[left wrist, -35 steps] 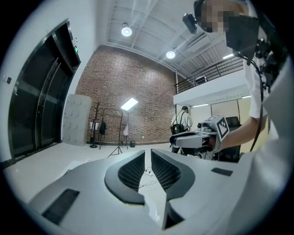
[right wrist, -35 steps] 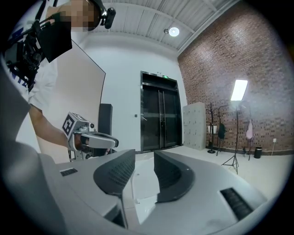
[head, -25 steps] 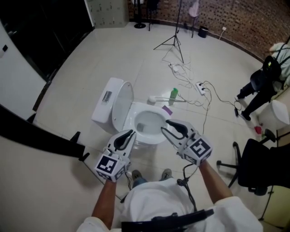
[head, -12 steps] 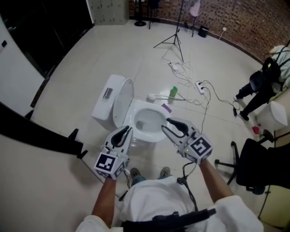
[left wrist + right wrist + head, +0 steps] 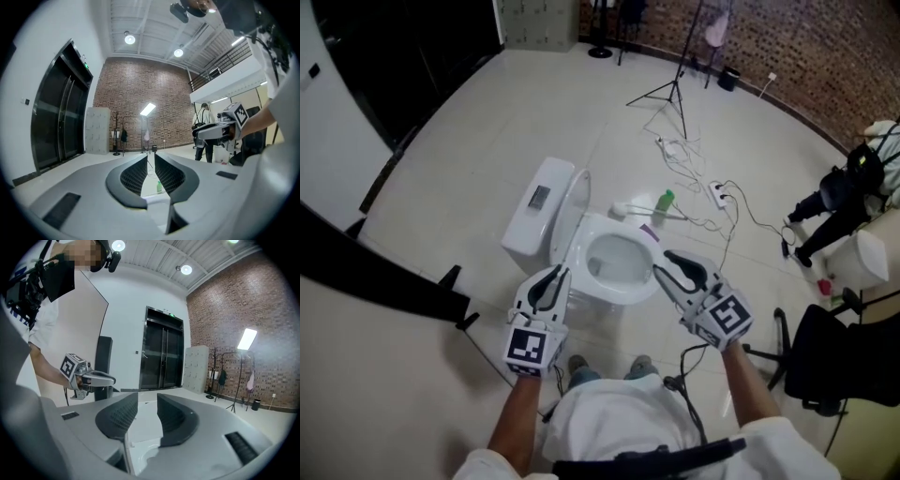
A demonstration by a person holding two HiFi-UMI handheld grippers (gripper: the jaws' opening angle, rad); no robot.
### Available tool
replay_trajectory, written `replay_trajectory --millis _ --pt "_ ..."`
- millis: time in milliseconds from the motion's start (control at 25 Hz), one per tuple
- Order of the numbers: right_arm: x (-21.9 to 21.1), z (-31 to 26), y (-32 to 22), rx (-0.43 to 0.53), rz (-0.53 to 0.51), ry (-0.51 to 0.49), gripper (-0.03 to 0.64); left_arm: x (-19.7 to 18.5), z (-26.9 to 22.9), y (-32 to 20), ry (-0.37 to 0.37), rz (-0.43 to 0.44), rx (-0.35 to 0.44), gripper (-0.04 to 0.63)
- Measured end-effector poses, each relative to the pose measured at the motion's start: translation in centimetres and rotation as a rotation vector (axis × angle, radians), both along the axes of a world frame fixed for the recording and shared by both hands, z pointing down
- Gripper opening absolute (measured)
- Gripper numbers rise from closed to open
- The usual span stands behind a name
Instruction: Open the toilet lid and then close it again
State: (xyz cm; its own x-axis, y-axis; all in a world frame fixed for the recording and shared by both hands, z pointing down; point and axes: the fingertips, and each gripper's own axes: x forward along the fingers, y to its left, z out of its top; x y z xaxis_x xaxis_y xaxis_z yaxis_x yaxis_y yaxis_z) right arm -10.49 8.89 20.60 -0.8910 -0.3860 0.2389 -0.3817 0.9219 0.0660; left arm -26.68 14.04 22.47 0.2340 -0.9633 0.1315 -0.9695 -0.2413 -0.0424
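Head view is showing you standing over a white ceramic toilet, holding both grippers out roughly level at the near side of its bowl. Your left gripper is hovering by the bowl's near left rim, its jaws standing only a narrow slit apart with nothing between them. Your right gripper is hanging at the bowl's near right rim, its jaws standing wider apart and clamping nothing; the right gripper view is showing the white bowl below the gap. The white oval toilet lid is standing raised, leaning back against the white cistern, leaving the bowl uncovered. Beyond the bowl a green plastic bottle is standing on the pale tiled floor, with white cables and a power strip lying past it. Farther off, a black tripod stand is standing before the red brick wall.
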Motion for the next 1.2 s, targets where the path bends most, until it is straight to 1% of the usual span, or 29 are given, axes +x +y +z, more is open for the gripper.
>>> replay_trajectory --millis 80,200,320,440,520,680,760,840,960,1080,1200 --pt "-0.4 0.4 -0.8 0.000 0.014 0.009 0.130 -1.5 0.4 -0.2 -0.002 -0.011 -0.006 0.043" --pt "-1.1 1.0 -2.1 -0.014 0.021 0.006 0.130 -3.4 1.2 -0.3 0.026 -0.067 -0.034 0.043" --pt "-2.1 1.7 -2.9 -0.027 -0.008 -0.001 0.130 -4.6 2.3 -0.2 0.029 -0.124 -0.061 0.043" --pt "-2.5 2.8 -3.8 -0.021 -0.060 -0.010 0.130 -4.3 3.1 0.2 0.026 -0.182 -0.076 0.043" --pt "-1.6 4.1 -4.1 -0.039 -0.104 -0.020 0.130 -2.7 3.7 0.8 0.029 -0.216 -0.095 0.043" --pt "2.5 6.4 -5.2 -0.066 -0.208 -0.051 0.130 1.4 6.2 2.0 0.103 -0.320 -0.123 0.043" --pt "5.0 7.2 -5.2 -0.046 -0.279 -0.065 0.130 3.8 8.2 2.6 0.139 -0.371 -0.130 0.043" --pt "7.4 7.9 -5.0 -0.008 -0.353 -0.029 0.130 6.2 9.8 2.9 0.169 -0.398 -0.119 0.043" --pt "10.0 9.0 -4.6 0.013 -0.389 0.017 0.130 9.4 10.8 3.0 0.191 -0.361 -0.088 0.043" --pt "11.4 10.2 -3.1 -0.012 -0.358 0.011 0.130 11.2 11.4 4.2 0.214 -0.330 -0.071 0.043" --pt "11.9 12.0 -0.7 -0.070 -0.313 0.016 0.130 11.4 12.8 5.9 0.214 -0.294 -0.085 0.043"
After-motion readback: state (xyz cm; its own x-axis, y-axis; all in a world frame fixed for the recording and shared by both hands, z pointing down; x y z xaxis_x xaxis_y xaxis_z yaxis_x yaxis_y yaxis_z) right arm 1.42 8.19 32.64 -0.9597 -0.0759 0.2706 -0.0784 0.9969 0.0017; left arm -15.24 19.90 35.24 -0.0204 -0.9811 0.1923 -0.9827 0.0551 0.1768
